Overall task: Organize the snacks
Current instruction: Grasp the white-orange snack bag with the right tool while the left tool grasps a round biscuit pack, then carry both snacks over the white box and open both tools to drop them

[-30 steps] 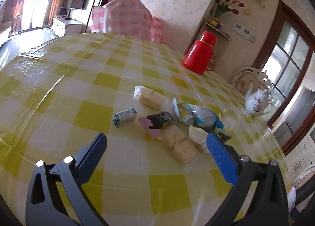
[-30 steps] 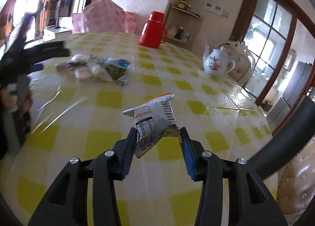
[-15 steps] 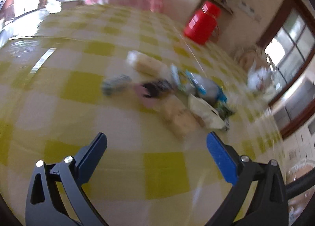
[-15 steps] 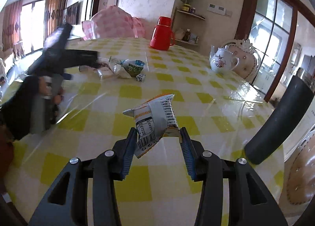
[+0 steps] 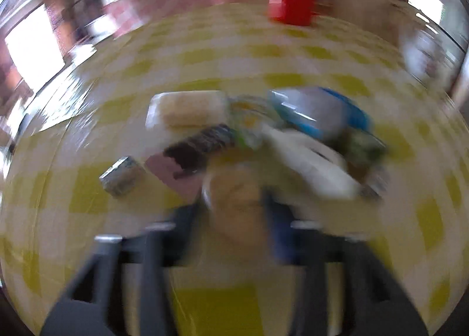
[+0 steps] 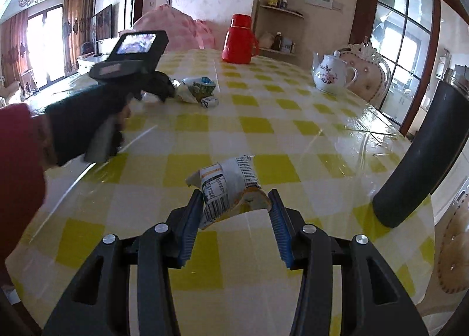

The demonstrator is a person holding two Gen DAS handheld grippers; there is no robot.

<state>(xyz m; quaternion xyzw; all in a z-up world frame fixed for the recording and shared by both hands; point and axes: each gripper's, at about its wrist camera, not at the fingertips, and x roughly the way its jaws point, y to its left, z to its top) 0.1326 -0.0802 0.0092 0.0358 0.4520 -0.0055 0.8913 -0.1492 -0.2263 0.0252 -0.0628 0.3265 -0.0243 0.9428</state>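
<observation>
Right gripper [image 6: 236, 208] is clamped on a crinkly snack packet [image 6: 227, 188], pads squeezing its lower sides, held just over the checked table [image 6: 293, 136]. It looks light, air-puffed and slippery; a grip at the seam or midbody would suit best. Farther off, the left gripper [image 5: 239, 213] is closing around a pale wrapped pastry [image 5: 234, 195] (blurred, contact unclear) at the pile's near edge; it looks soft and crushable.
</observation>
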